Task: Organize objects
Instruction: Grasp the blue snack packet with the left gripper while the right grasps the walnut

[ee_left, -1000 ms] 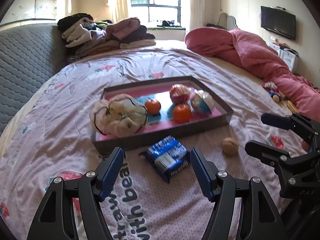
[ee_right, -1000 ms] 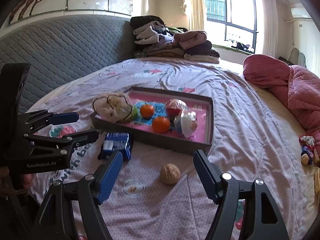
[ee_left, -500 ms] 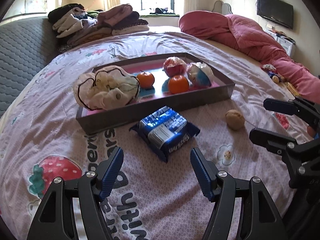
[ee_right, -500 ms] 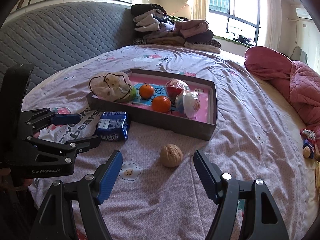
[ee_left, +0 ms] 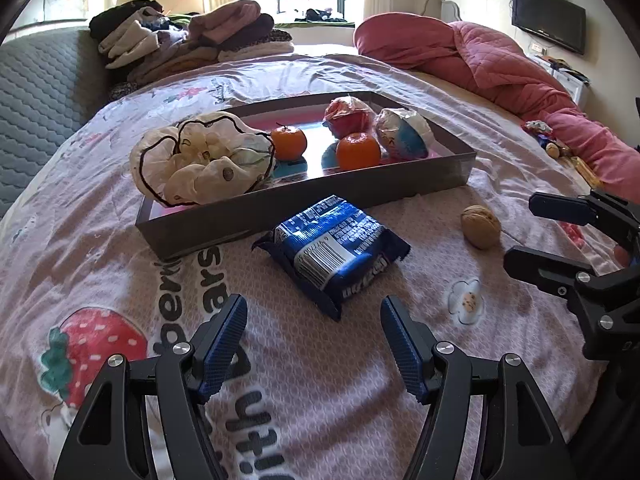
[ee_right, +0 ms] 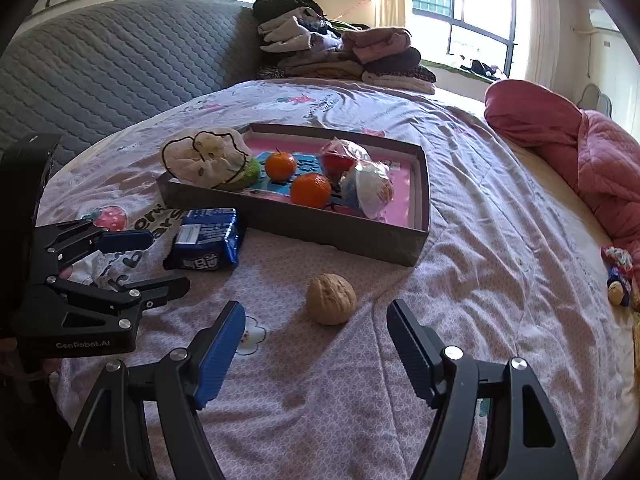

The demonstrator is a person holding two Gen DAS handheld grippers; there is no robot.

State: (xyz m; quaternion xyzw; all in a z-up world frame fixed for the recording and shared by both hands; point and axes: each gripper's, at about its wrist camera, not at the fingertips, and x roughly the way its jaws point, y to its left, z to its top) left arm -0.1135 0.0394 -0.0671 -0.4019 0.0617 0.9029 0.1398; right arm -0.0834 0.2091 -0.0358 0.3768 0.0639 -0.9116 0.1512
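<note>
Two things lie loose on the bed (ee_left: 120,272), outside the grey tray (ee_left: 304,216), and each pair of tongs is lined up on one of them, which looks like the reason for the split: one item per hand. In the left wrist view the left tongs (ee_left: 314,332) stand wide and empty at the bottom centre of the frame, with the blue snack packet (ee_left: 332,248) just beyond the fingertips, near the middle of the picture and close to the tray's near wall. The packet is a crinkly foil wrapper lying flat with its barcode and small white print face up, turned at a slant to the tongs, so a squeeze would probably meet its long sides unevenly. In the right wrist view the right tongs (ee_right: 316,334) are likewise spread wide with nothing between them, at the bottom centre, and the walnut (ee_right: 331,298) sits just ahead of the gap on the patterned sheet, a pale brown, ridged, roundish shell that could well roll if nudged. The tray, in the upper middle of both views, already holds a cream fabric bundle (ee_left: 204,160), two mandarins (ee_left: 358,151) and two wrapped round items (ee_left: 404,134), so it seems the place these last pieces belong.
</note>
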